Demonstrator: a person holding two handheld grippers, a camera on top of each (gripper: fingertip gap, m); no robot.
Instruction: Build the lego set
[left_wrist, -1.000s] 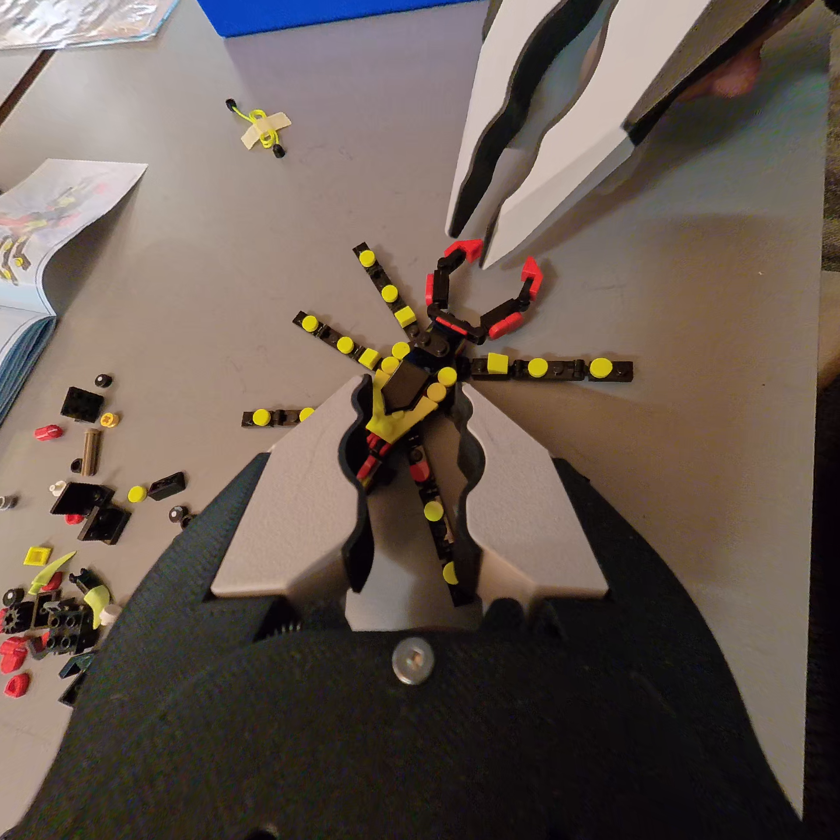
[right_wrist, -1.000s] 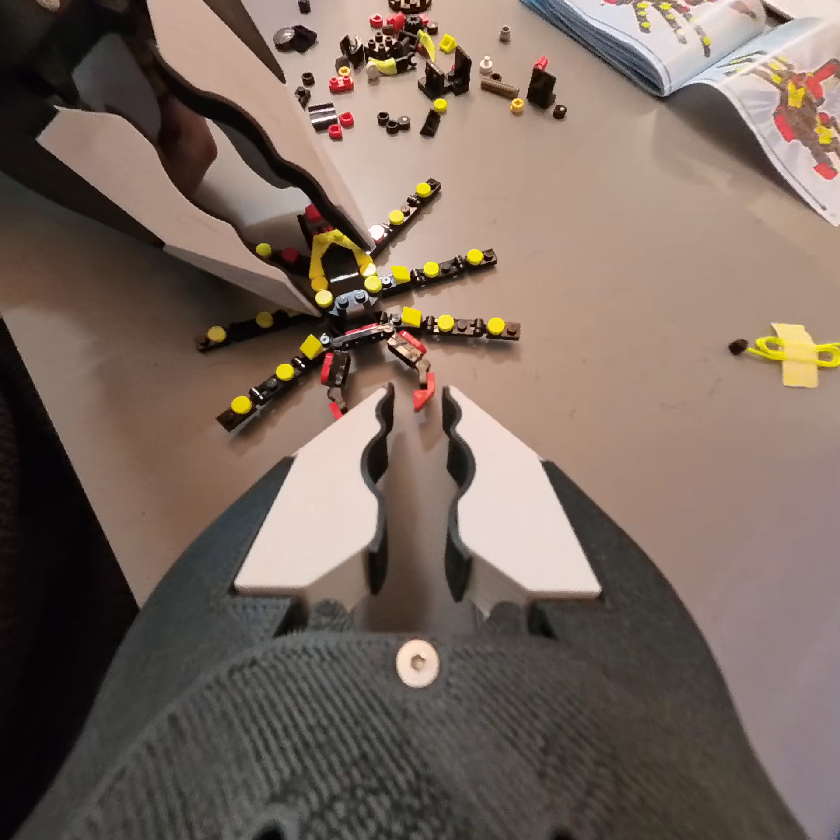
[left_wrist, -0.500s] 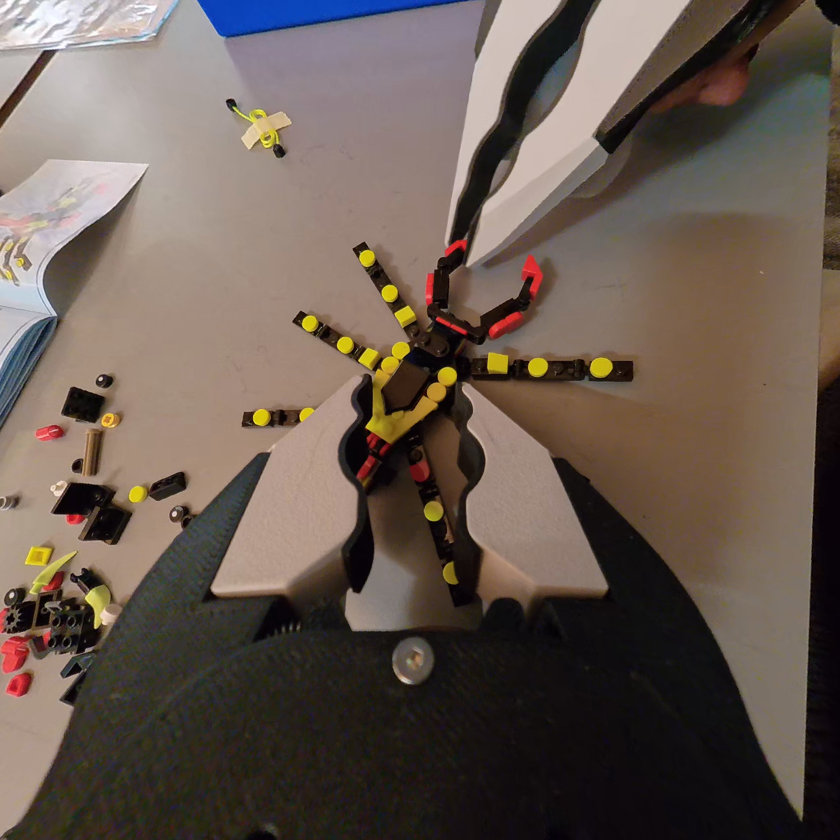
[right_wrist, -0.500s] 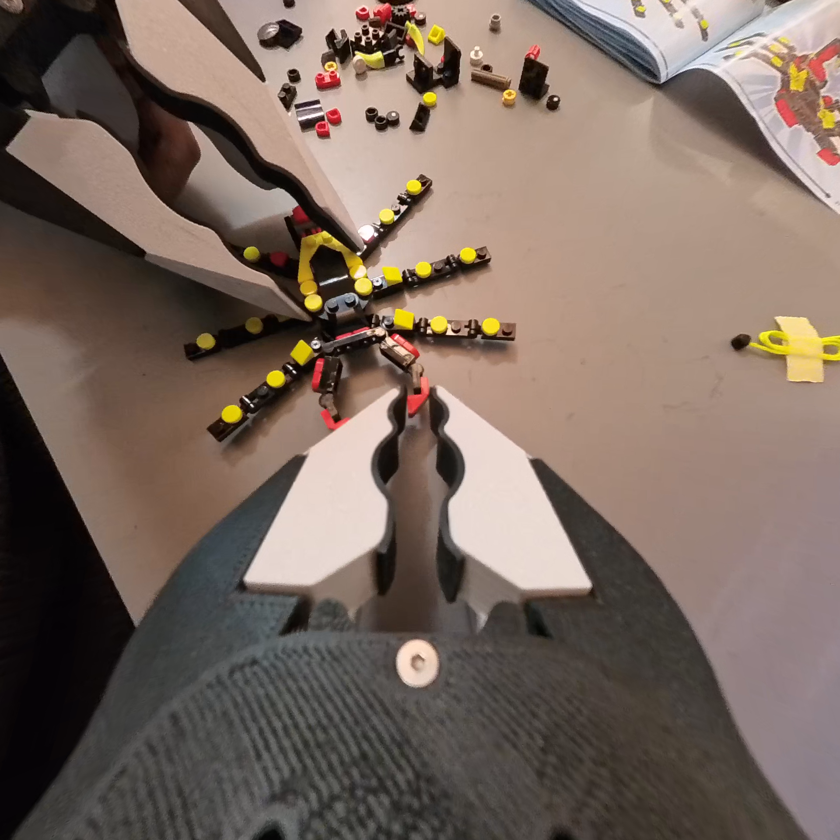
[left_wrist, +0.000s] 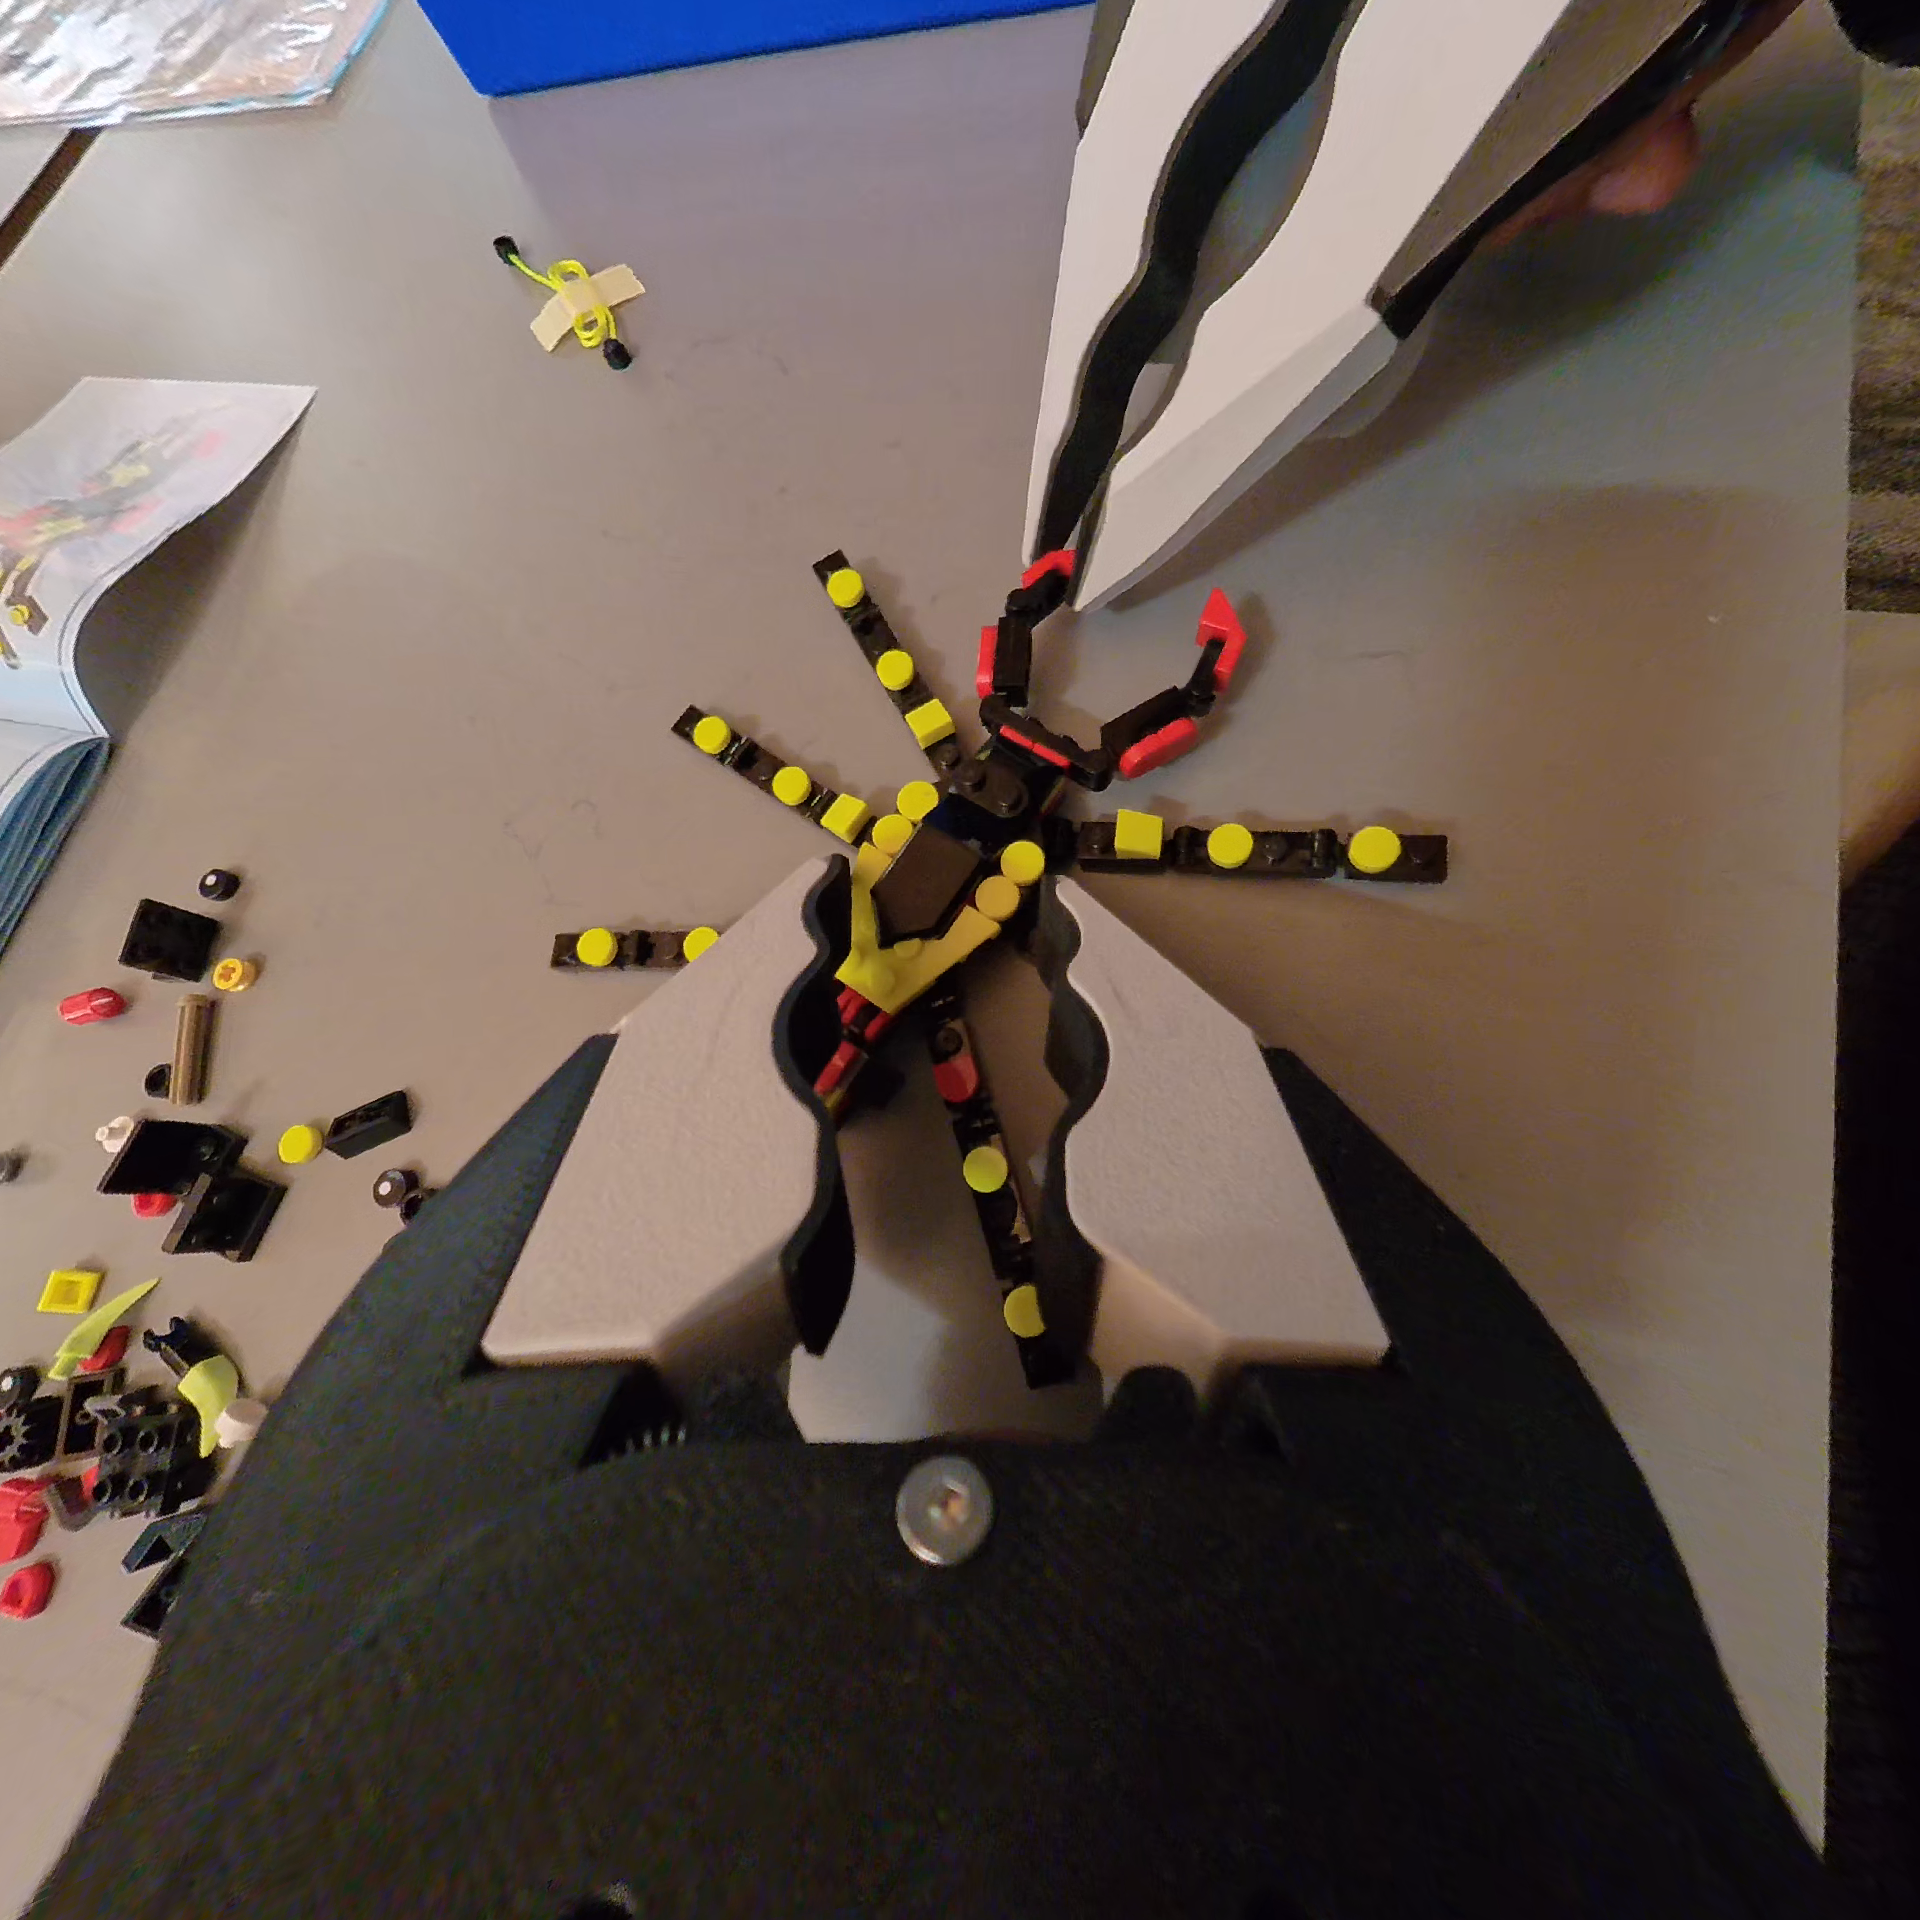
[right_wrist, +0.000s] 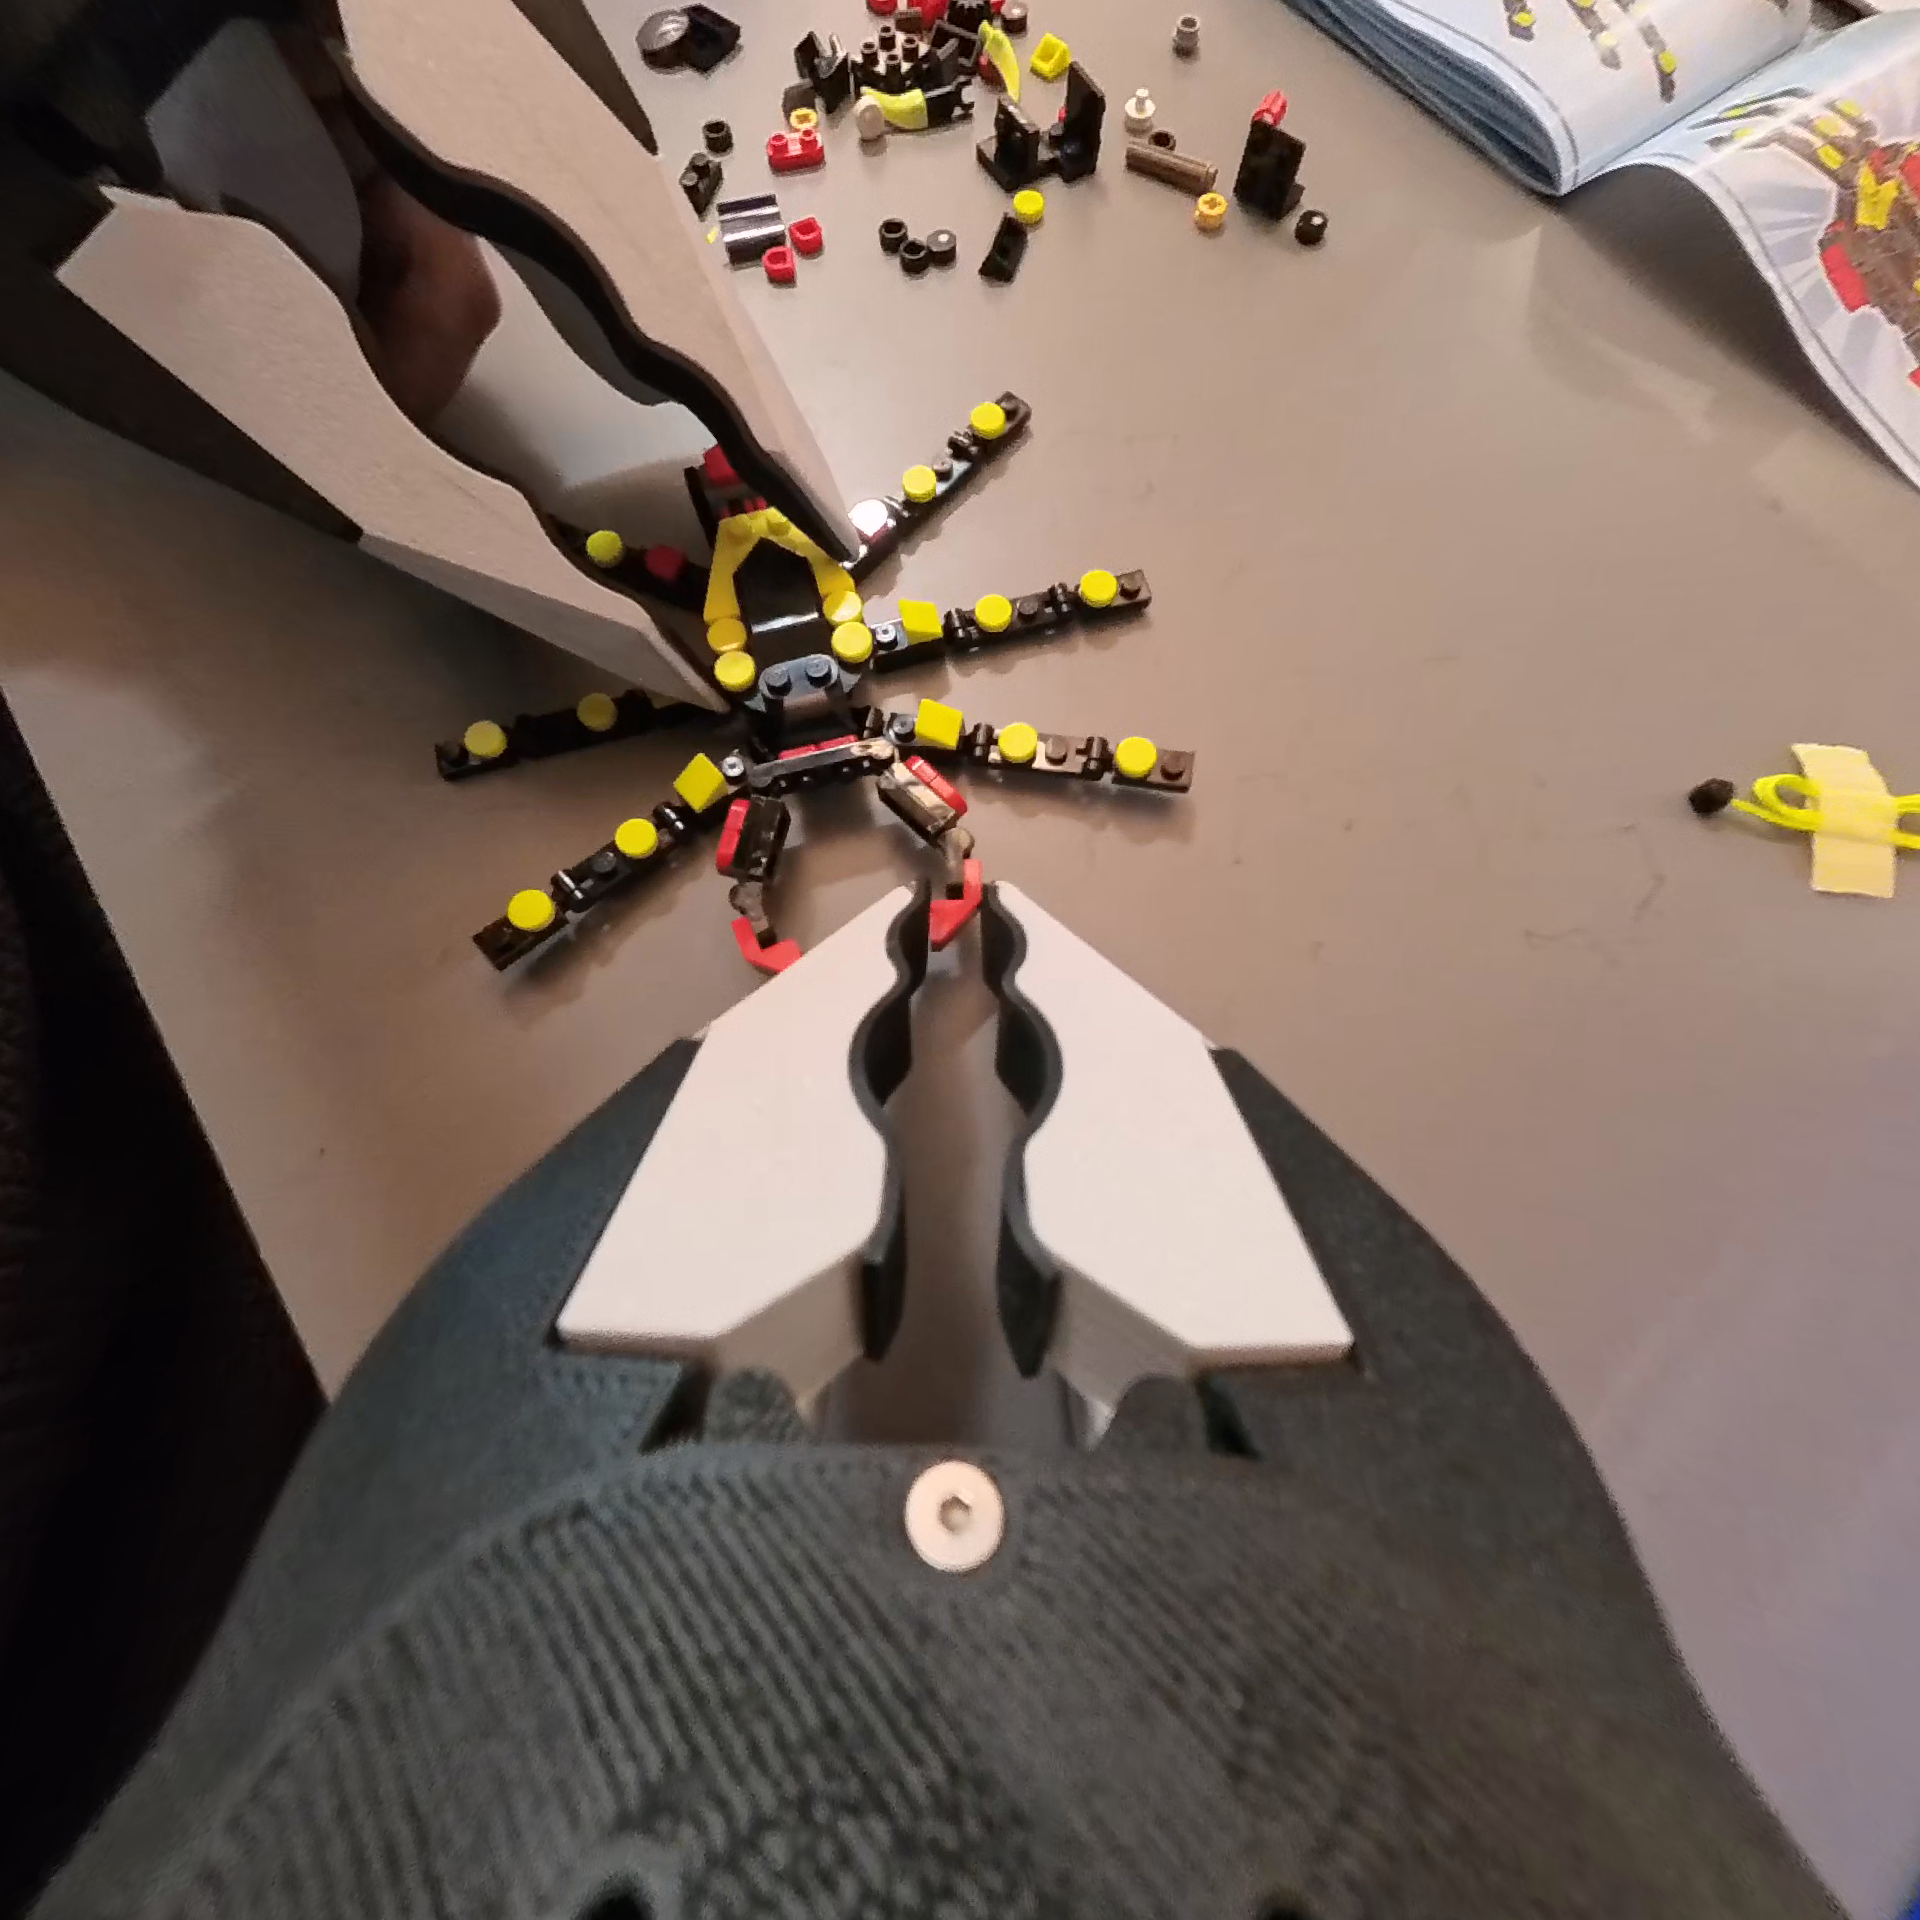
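Note:
A black brick spider with yellow-studded legs and two red-and-black pincers lies on the grey table. My left gripper is shut on the spider's body, its pads against the yellow and black sides. One rear leg runs back between the fingers. My right gripper is shut on the red claw tip of one pincer. The left wrist view shows the right gripper pinching that tip. The right wrist view shows the left gripper straddling the body. The other pincer's tip lies free.
Loose small bricks lie at the left, also seen far off in the right wrist view. An open instruction booklet lies beyond them. A taped yellow cord and a blue box are farther away. The table edge runs along the right. The gap from one gripper's tips to the other's is roughly 7 cm.
My right gripper moved onto the pincer's red claw tip and closed on it. The pincer arm has straightened slightly toward it. My left gripper has held the body still throughout.

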